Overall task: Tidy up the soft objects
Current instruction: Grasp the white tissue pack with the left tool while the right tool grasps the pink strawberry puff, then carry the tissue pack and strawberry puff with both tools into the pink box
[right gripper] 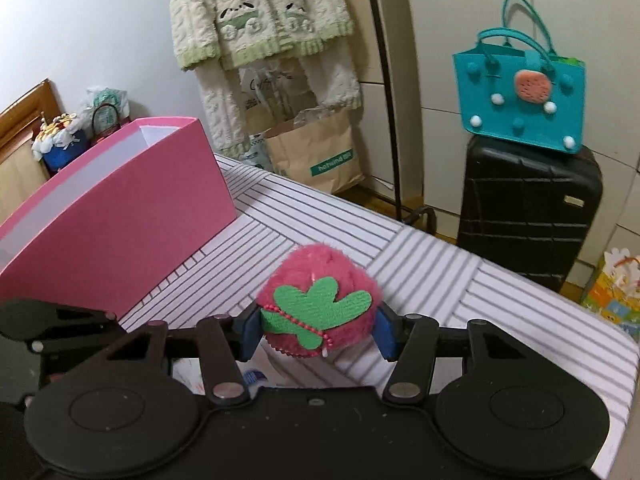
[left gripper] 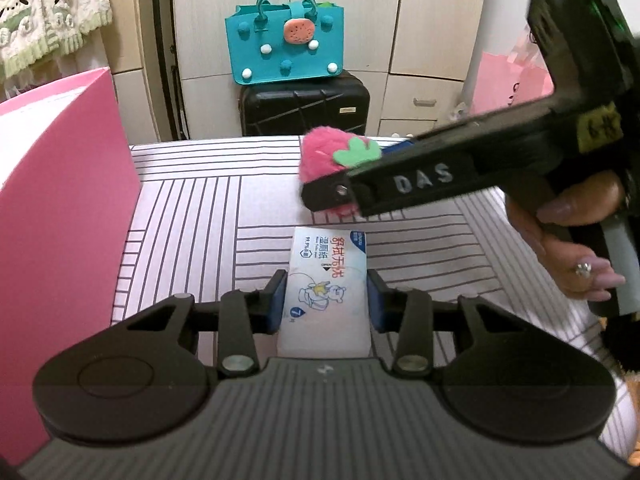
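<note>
your left gripper (left gripper: 326, 298) is matte black, with two round discs at the base, a ribbed grey plate between them, silver pivot pins on the link arms and blue pads (left gripper: 276, 300) inside the fingers. your right gripper (right gripper: 316, 330) has the same build; seen from the side, its black finger carries raised letters "das", a silver screw and a yellow label. your right hand (left gripper: 576, 240) wears long polished nails and a sparkly ring

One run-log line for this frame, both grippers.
left gripper: shut on wipes pack | right gripper: shut on plush strawberry | pink box: not reached
</note>
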`<state>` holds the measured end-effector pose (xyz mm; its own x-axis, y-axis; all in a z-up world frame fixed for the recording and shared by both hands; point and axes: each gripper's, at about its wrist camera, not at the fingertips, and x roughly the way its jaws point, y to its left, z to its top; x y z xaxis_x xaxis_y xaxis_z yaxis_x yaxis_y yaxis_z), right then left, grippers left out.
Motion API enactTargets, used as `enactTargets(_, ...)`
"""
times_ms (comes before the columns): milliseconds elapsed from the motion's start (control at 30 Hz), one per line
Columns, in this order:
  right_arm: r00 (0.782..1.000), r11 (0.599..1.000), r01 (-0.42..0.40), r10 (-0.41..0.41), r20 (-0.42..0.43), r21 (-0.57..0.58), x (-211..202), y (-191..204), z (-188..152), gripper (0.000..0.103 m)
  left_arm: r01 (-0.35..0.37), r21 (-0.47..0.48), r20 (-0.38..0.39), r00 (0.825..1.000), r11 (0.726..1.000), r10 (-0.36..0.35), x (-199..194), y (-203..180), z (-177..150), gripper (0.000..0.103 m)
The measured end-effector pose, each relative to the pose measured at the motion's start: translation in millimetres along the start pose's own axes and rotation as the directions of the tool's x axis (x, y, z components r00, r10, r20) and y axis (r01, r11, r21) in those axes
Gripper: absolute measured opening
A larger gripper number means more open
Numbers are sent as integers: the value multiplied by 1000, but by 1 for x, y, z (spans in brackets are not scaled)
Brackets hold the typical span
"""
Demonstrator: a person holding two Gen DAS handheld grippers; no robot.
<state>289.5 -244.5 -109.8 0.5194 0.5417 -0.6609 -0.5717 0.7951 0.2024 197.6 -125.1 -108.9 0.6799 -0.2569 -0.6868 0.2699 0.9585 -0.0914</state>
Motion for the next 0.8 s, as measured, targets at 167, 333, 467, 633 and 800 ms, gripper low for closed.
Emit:
enactTargets(167,999,999,38,-37,-24,36,-14,5,-9,60,33,-10,-11,999,999,-33,-17,2,0,39)
enactTargets(333,993,992,94,-88,-77,79,-24,11,-19,60,49,-10,-32,998,999,-49,-32,6,2,39)
enactTargets(467,992,993,95,-89,-92,70,-36,23,-27,60,44,17,-41,998,999,-44,-49,5,-3,39)
enactTargets(633,989,993,96,-88,-120,62,-51,41,-36,60,51,44,-63,997,998,-48,-69,4,-8,39)
enactTargets(800,984,995,87,-78,-159,46,-67,61,-45,60,108,59,-99,990,992,-102,-89,10,-13,39)
